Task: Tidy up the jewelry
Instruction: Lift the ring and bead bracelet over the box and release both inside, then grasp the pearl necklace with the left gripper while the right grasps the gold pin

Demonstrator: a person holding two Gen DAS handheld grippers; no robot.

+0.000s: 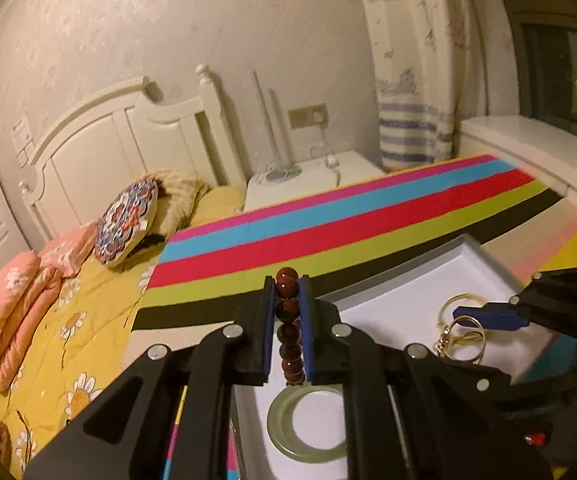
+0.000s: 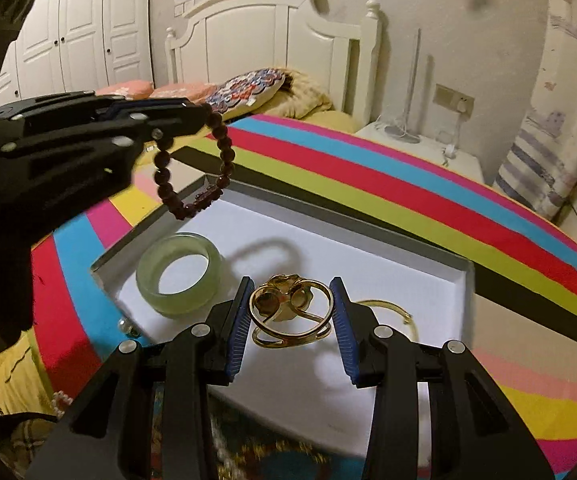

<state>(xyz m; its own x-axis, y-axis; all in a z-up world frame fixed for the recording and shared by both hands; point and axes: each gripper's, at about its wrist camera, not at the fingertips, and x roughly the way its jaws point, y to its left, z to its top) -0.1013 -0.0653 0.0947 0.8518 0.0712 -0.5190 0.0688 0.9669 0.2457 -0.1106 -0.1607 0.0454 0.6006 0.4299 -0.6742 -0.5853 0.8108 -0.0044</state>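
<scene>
Left gripper (image 1: 287, 320) clamped on dark-red bead bracelet (image 2: 192, 168), dangling above white tray (image 2: 368, 240) at 10 o'clock. Right gripper (image 2: 291, 316) pinching gold ring (image 2: 288, 312) over tray ctr. Jade bangle (image 2: 178, 274) flat in tray, 9 o'clock of ring.

Glossy dark-red beads form the bracelet (image 1: 288, 320) pinched in the left hand-held gripper (image 1: 287, 292); its pads look like ribbed blue rubber on matt black plastic. Below it lies a smooth, translucent green bangle (image 2: 178, 276). The right hand-held gripper (image 2: 291, 312) clasps a shiny gold-coloured metal bangle (image 2: 288, 320) over a matt white tray (image 2: 408, 276).
</scene>
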